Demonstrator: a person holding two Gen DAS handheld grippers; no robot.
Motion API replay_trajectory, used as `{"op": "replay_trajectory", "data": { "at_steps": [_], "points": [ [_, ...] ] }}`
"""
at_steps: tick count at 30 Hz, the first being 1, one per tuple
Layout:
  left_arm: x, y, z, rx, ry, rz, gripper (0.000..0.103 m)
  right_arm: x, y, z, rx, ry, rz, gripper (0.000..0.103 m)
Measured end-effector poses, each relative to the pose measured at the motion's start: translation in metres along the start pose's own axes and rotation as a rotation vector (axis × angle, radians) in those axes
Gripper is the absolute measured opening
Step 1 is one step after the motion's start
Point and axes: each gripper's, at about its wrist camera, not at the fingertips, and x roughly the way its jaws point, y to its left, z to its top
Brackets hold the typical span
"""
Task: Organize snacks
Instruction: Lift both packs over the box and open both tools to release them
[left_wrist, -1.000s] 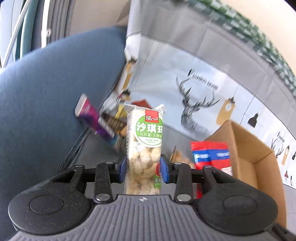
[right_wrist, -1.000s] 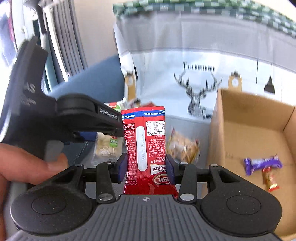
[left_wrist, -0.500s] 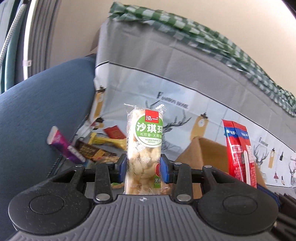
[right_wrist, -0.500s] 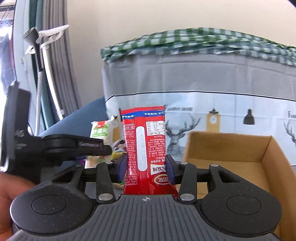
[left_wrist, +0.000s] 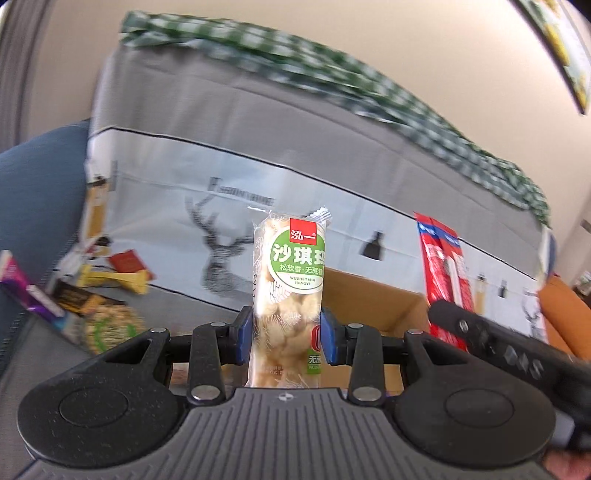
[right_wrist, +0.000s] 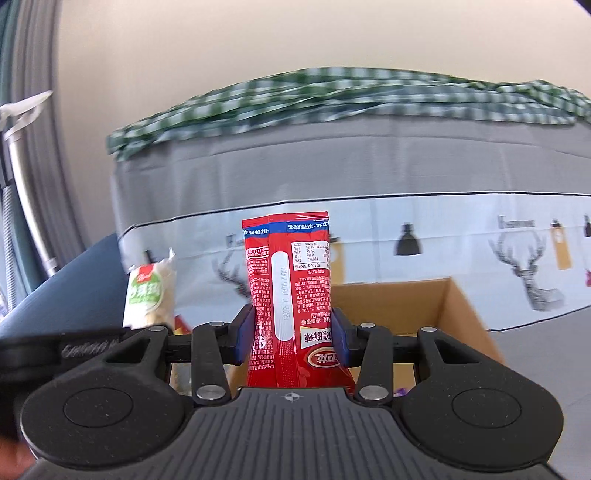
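Cardboard box (right_wrist: 454, 317) as landmark. Left gripper (left_wrist: 286, 341): clamped partway on the green-labelled pastry pack (left_wrist: 290, 295), held upright, now lifted off the loose snack pile (left_wrist: 92, 295) left of the box. Right gripper (right_wrist: 291, 341): clamped partway on the red packet (right_wrist: 290, 295), now nearer the box, just above its front edge. Both raised since a second ago; drop into box likely next.

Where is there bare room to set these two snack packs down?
The cardboard box behind the red packet shows mostly bare floor, its near part hidden. The grey seat strip between the loose snack pile and the box is free. It is crowded at the left, where the pile lies against the blue cushion.
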Motion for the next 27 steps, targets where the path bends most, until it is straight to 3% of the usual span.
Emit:
{"op": "replay_trajectory", "data": {
  "at_steps": [11,27],
  "points": [
    [0.000,-0.045,-0.020,0.065,-0.023,-0.158,0.041,-0.004,-0.055,0.013,0.076,-0.048,-0.149,0.045],
    [0.000,-0.051,-0.023,0.080,-0.016,-0.220,0.041,-0.006,-0.060,0.014,0.081,-0.055,-0.175,0.045]
  ]
}}
